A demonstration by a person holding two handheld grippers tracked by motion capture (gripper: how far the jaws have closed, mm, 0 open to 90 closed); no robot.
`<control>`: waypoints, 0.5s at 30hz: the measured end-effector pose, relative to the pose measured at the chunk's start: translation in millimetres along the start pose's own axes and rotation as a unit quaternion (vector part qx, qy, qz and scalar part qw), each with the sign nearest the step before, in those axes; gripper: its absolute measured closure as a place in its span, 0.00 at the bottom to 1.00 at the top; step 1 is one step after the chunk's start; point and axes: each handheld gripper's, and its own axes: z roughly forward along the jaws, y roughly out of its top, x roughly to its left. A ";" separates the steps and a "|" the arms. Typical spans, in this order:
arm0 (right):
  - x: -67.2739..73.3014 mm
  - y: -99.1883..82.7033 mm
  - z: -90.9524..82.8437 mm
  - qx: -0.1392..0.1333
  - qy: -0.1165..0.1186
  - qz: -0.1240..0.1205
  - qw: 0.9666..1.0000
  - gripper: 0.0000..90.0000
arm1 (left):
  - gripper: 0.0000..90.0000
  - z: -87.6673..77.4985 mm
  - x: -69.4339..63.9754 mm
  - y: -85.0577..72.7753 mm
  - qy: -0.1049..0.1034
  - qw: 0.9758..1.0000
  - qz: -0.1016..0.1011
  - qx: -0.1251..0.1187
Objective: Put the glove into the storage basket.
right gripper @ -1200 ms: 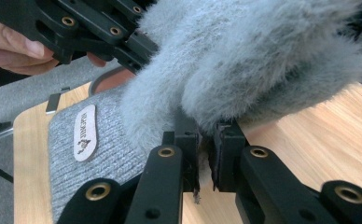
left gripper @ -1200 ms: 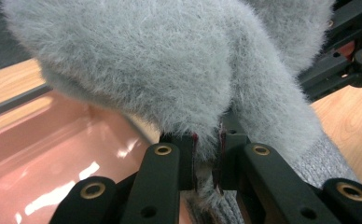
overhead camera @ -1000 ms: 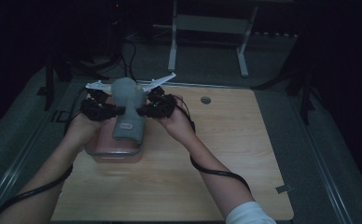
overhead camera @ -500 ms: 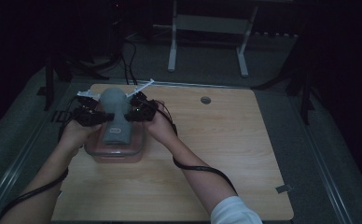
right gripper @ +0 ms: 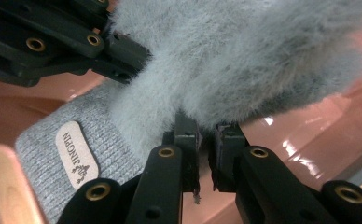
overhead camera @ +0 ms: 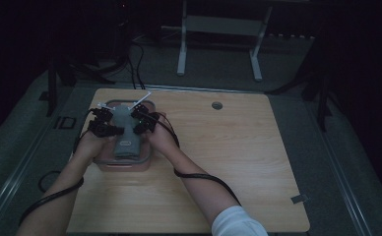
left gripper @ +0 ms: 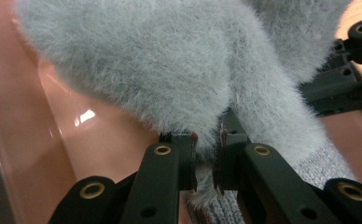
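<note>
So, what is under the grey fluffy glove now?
Under the grey fluffy glove is the pink tray; its glossy floor shows beside the fur. Both the left gripper and the right gripper pinch the glove. The tray floor directly beneath is covered.

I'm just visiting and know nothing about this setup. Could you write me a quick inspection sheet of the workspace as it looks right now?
Surface: pale wooden table, with a small round hole near its far edge.
Job's things: fuzzy grey knit item with a small label, over a pink plastic tray.
Clutter: nothing seen.
Grippers: left gripper and right gripper each shut on the fuzzy fabric, one on each side.
Cables: a black cable trails along each forearm; more cables lie on the floor beyond the table.
Surroundings: dark room, grey floor, white frame legs behind the table.
</note>
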 end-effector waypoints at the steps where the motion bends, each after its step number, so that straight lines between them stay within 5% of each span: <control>1: 0.9 0.9 2.4 0.005 -0.007 0.000 1.000 0.92 | 0.91 2.5 -0.2 -0.1 0.003 1.000 -0.002 0.001; 7: 3.1 3.6 13.5 0.042 -0.034 0.010 0.999 0.92 | 0.91 15.3 -4.6 1.6 0.027 0.999 0.003 0.026; 15: 1.1 3.4 18.2 0.053 -0.034 0.004 0.998 0.85 | 0.89 28.6 -7.6 2.1 0.044 0.998 -0.005 0.055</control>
